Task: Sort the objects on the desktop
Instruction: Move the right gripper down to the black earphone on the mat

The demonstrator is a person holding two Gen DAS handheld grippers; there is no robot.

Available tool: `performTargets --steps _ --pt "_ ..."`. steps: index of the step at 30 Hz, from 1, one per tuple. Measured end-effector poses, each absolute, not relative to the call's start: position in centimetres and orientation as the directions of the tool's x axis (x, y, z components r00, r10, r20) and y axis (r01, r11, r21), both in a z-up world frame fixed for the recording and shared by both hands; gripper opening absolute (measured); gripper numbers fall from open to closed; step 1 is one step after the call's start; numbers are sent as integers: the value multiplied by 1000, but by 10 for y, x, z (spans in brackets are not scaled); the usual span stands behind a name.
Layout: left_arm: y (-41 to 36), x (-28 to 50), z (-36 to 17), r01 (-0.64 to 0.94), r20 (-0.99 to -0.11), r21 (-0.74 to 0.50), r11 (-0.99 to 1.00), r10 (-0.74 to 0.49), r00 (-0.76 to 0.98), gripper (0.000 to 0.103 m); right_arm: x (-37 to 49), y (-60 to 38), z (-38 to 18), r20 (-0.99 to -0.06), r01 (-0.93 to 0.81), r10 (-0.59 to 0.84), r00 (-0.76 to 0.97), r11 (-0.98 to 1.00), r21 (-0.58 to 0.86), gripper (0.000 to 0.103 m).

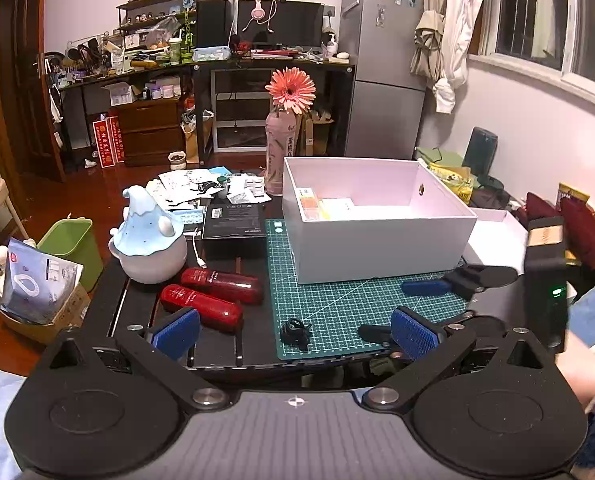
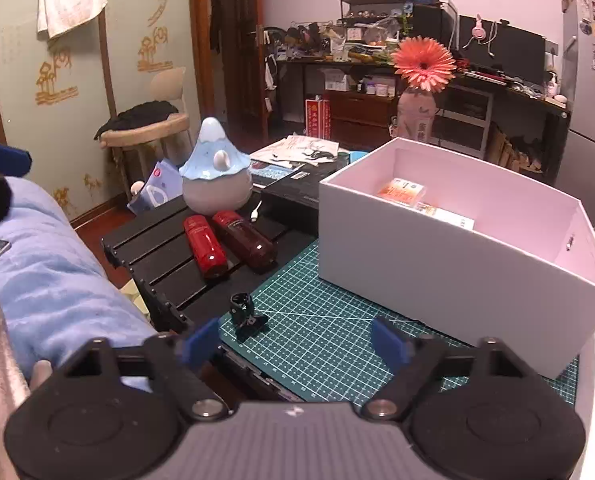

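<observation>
So, 2 red bottles (image 2: 229,244), 1 white box (image 2: 457,256), 1 black clip (image 2: 245,316), both hand-held grippers (image 1: 293,334) (image 2: 295,344) apart, empty

Grey fridge (image 1: 383,60) behind; green bin (image 1: 73,246) left, on floor.

On the table (image 1: 137,304), the open box (image 1: 377,248) sits on the back of the cutting mat (image 1: 337,312), with small packets (image 1: 325,208) inside. A binder clip (image 1: 295,332) lies on the mat's front left. Left of the mat lie two bottles (image 1: 213,296) side by side; behind them stands a figurine (image 1: 149,240).
</observation>
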State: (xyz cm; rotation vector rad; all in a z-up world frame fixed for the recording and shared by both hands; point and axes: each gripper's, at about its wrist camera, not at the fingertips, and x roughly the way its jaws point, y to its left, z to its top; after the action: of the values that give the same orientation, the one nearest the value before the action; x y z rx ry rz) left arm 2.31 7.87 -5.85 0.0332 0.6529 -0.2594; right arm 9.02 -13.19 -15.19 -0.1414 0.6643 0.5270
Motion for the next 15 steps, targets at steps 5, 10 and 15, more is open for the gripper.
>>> performTargets --steps 5,10,15 --pt "80 23 -58 248 -600 -63 967 -235 764 103 100 -120 -162 -630 -542 446 636 839 46 59" --pt "80 23 -58 253 -599 -67 965 -242 763 103 110 -109 -173 -642 -563 464 611 824 60 53" --pt "82 25 -59 250 -603 -79 965 -246 759 103 118 -92 -186 -657 -592 473 587 804 50 47"
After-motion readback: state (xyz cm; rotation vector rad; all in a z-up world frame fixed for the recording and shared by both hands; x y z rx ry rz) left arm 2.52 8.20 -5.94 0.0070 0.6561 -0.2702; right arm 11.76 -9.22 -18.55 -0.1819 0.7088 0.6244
